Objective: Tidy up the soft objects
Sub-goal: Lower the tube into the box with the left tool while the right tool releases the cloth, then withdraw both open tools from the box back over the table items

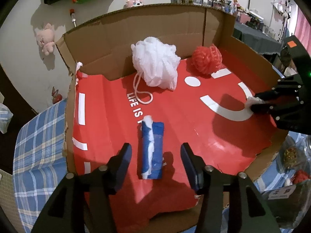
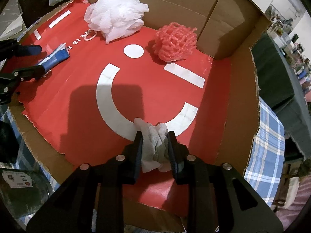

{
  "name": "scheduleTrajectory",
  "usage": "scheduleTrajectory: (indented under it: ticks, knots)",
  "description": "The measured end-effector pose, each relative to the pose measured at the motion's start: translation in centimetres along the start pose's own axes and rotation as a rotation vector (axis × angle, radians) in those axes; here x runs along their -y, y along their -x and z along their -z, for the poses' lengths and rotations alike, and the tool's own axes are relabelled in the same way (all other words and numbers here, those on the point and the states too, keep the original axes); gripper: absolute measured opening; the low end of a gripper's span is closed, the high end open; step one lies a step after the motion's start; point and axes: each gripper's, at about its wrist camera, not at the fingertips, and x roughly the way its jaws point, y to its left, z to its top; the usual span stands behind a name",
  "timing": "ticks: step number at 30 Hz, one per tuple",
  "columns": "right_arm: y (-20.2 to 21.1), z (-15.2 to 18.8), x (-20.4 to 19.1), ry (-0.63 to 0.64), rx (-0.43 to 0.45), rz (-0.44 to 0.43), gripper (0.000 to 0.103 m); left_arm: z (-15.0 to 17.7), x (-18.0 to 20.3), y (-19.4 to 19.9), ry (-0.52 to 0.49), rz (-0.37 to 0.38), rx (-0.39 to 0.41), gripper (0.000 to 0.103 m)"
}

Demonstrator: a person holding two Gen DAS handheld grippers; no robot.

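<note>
Placement seems to be the step in hand: both grippers sit low inside the shallow brown cardboard box (image 1: 151, 21) with its red printed liner. The left gripper (image 1: 155, 155) stands with its jaws apart on either side of the blue and white rolled soft pack (image 1: 152, 149), which lies flat on the liner, and neither pad touches it. I judge this pack to be set down and let go. The right gripper (image 2: 154, 145) is narrow, its pads pressed on the crumpled white tissue wad (image 2: 153, 145), which touches the white curved mark on the liner.

Next, the right jaws probably need to part so the wad stays in the box, and the left gripper needs to lift straight off without dragging the roll.

The box also holds the fluffy white mesh bath sponge (image 1: 155, 64), with its cord looped in front, and the smaller red mesh bath sponge (image 1: 207, 60), near each other by the back wall.
</note>
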Motion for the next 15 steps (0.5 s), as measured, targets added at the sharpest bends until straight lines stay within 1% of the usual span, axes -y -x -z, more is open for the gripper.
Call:
scheduleTrajectory:
  ticks: [2, 4, 5, 6, 8, 10, 13, 15]
  knots:
    - [0.1, 0.0, 0.0, 0.003, 0.001, -0.006, 0.026, 0.0, 0.1, 0.3, -0.002, 0.004, 0.010, 0.060]
    - [0.2, 0.0, 0.0, -0.001, 0.002, -0.015, 0.029, 0.0, 0.2, 0.6, -0.002, 0.008, 0.018, 0.062]
    - [0.3, 0.0, 0.0, -0.003, 0.004, -0.020, 0.032, -0.1, 0.3, 0.7, -0.003, 0.010, 0.022, 0.062]
    - [0.3, 0.0, 0.0, -0.004, 0.005, -0.024, 0.042, 0.0, 0.4, 0.9, -0.006, 0.012, 0.025, 0.062]
    - [0.5, 0.0, -0.1, -0.004, 0.009, -0.033, 0.051, 0.0, 0.7, 1.1, -0.013, 0.015, 0.032, 0.063]
    - [0.7, 0.0, -0.4, 0.006, 0.016, -0.054, 0.054, 0.0, 0.9, 1.4, -0.019, 0.017, 0.039, 0.063]
    - [1.2, -0.1, -1.0, 0.023, 0.027, -0.023, 0.054, 0.1, 1.1, 1.9, -0.019, 0.022, 0.050, 0.064]
    - [1.7, -0.1, -0.9, 0.018, 0.035, -0.030, 0.054, 0.1, 1.3, 2.5, -0.020, 0.026, 0.071, 0.069]
